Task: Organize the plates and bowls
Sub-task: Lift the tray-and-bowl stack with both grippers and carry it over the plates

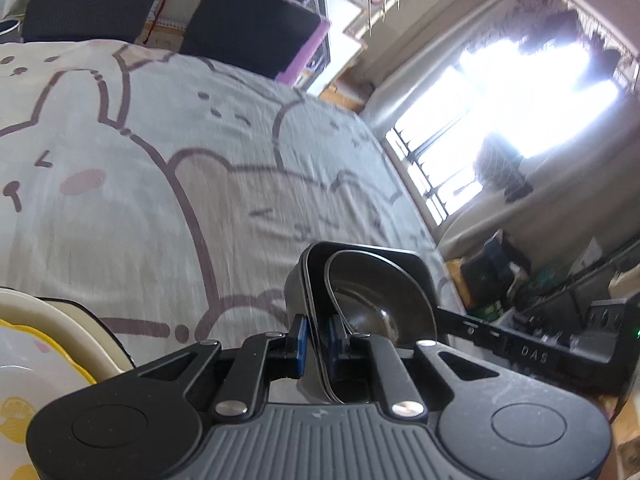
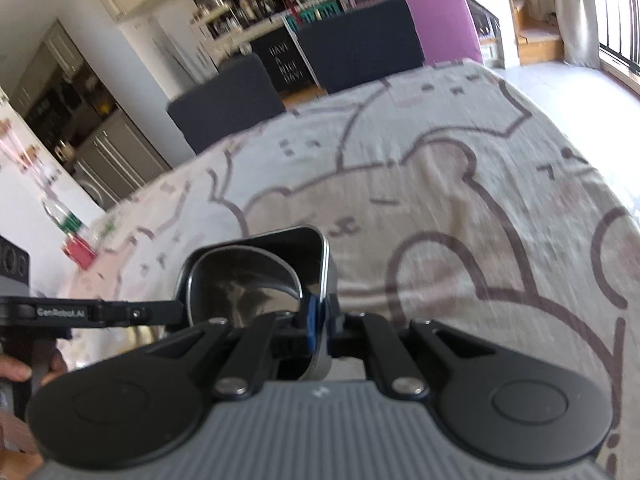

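Both grippers carry 1 nested dish set above the cartoon-print tablecloth (image 1: 168, 184).

The left gripper (image 1: 318, 346) is clamped on the near rim of the black square dish (image 1: 296, 284), and the right gripper (image 2: 320, 330) is clamped on the opposite rim of that same dish, so the load hangs between the 2 hands, neither one nearer. A steel bowl (image 1: 384, 296) sits nested inside it. The dish tilts steeply, its opening turned sideways in both wrist views, apparently lifted off the cloth. A stack of pale plates (image 1: 36, 344) lies low at the left gripper's outer side, likely the spot this set heads for.
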Demonstrator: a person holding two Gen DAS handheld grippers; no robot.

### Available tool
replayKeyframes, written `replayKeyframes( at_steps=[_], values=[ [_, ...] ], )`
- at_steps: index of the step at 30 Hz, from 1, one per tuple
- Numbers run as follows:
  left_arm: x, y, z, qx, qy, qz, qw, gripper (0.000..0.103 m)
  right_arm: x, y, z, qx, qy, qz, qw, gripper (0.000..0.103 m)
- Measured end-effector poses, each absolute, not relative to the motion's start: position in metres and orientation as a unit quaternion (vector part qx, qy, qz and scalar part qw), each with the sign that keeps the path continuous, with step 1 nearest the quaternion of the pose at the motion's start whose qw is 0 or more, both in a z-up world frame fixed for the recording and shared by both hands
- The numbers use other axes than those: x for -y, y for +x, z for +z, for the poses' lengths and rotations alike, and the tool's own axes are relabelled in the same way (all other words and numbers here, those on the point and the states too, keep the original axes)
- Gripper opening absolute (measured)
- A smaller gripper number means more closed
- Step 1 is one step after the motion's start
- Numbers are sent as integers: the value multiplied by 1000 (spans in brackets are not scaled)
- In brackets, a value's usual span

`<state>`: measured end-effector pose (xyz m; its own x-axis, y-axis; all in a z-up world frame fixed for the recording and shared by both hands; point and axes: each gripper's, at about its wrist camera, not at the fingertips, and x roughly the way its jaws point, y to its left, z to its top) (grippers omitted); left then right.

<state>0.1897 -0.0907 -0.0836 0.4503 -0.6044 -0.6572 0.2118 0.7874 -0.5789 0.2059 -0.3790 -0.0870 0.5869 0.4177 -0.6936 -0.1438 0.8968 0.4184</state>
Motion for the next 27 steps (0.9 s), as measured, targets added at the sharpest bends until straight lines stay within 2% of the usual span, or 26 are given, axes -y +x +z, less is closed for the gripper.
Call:
replayKeyframes(
  at_steps=[16, 27],
  values=[
    [2, 156, -34, -375, -301, -241, 843, 11, 342, 207, -61, -344, 228, 232, 881, 7],
    [-63, 122, -32, -349, -338, -202, 851, 10, 304, 212, -53, -337, 240, 296, 861, 11]
  ],
)
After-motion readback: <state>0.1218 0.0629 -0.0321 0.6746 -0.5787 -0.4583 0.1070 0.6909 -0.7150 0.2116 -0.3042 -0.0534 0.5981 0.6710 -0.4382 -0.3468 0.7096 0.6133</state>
